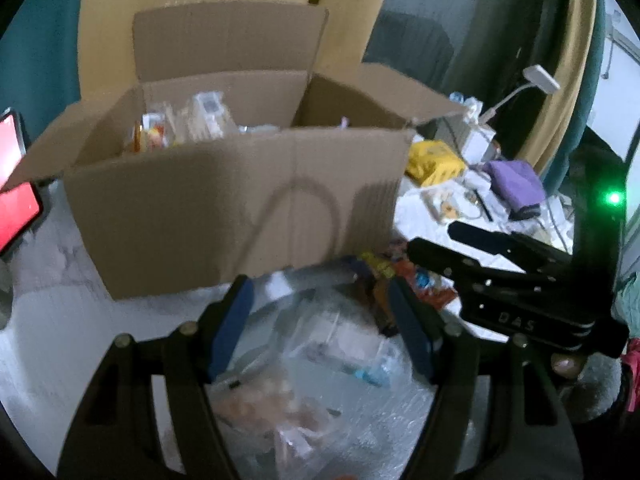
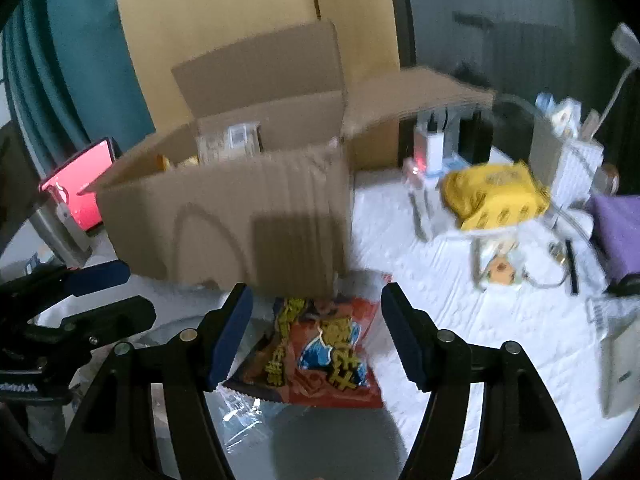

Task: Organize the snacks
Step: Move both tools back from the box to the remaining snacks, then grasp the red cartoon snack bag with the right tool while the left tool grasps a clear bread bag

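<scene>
Both wrist views look steeply down from close before the cardboard box [image 1: 240, 200], the left one off its left end, the right one off its right; both share the box [image 2: 224, 208].

Black grippers [image 1: 320, 320], blue-padded jaws

Brown cardboard box [image 2: 224, 216], red-and-blue snack packet [image 2: 320, 352], yellow bag [image 2: 496, 196]

It looked like a lived-in room of a home. Teal curtains [image 2: 76, 60] hung beside a tan wall [image 2: 224, 20]. The white tabletop [image 2: 460, 320] carried household clutter: an open cardboard box [image 1: 240, 208] of packaged snacks, a yellow packet [image 2: 496, 196], folded purple cloth [image 1: 516, 184], a small white gooseneck lamp [image 1: 540, 76], and a red-lit tablet screen [image 2: 80, 196].
</scene>
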